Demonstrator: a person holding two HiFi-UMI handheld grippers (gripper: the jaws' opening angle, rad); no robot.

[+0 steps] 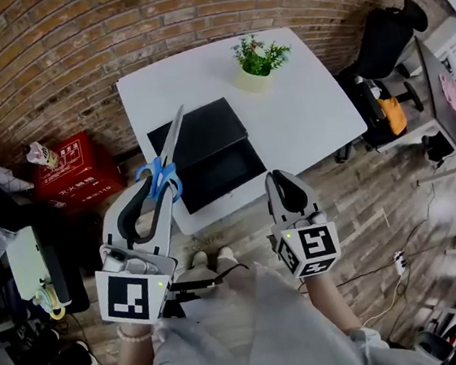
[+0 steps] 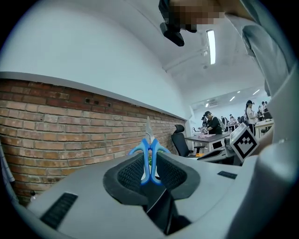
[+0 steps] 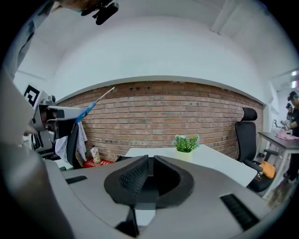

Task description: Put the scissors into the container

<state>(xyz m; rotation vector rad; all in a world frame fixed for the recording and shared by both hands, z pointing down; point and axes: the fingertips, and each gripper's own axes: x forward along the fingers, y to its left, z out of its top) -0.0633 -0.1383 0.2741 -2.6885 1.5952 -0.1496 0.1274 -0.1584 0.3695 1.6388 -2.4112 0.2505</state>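
left tool clamped on scissors, held up near the open container; right tool pinched shut, empty; placing yet to do.

The counter fills the upper middle of the head view. The container lies on its near left part, and the potted plant stands behind it, toward the far edge. At centre left, the scissors sit between the left tongs, blades reaching up over the container's left edge. The right tongs hang at the counter's near edge, lower right of the container. A crate stands on the floor at left, and a chair at upper right.
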